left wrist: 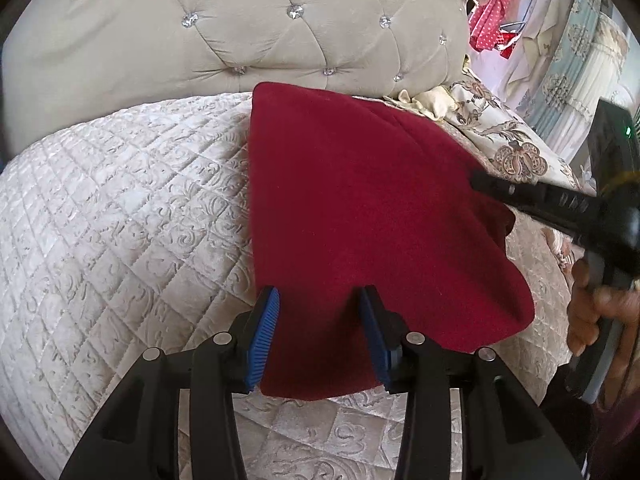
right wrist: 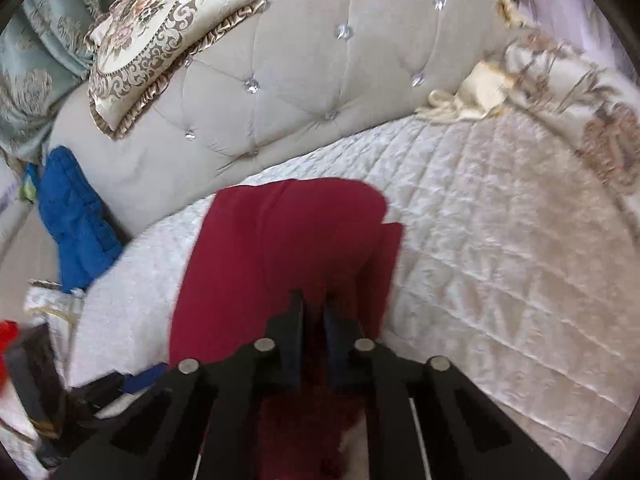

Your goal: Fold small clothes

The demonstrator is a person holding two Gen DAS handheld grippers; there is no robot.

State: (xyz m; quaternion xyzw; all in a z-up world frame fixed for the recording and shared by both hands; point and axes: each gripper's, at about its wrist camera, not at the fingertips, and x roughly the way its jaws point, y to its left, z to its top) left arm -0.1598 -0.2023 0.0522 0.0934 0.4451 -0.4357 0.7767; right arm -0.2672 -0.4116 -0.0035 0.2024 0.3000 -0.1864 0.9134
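Observation:
A dark red garment (left wrist: 360,216) lies folded over on the quilted white bedspread (left wrist: 120,220). My left gripper (left wrist: 320,300) is open, its blue pads either side of the garment's near edge, just above it. My right gripper (right wrist: 314,312) is shut on the red garment (right wrist: 288,240) and holds part of it lifted over the rest. In the left wrist view the right gripper (left wrist: 480,178) comes in from the right, its tip on the cloth's right side.
A tufted beige headboard (left wrist: 240,40) stands behind the bed. A patterned pillow (right wrist: 160,40) leans on it. A blue cloth (right wrist: 72,216) hangs at the left. A floral duvet (left wrist: 512,144) and cream cloth (right wrist: 472,96) lie at the right.

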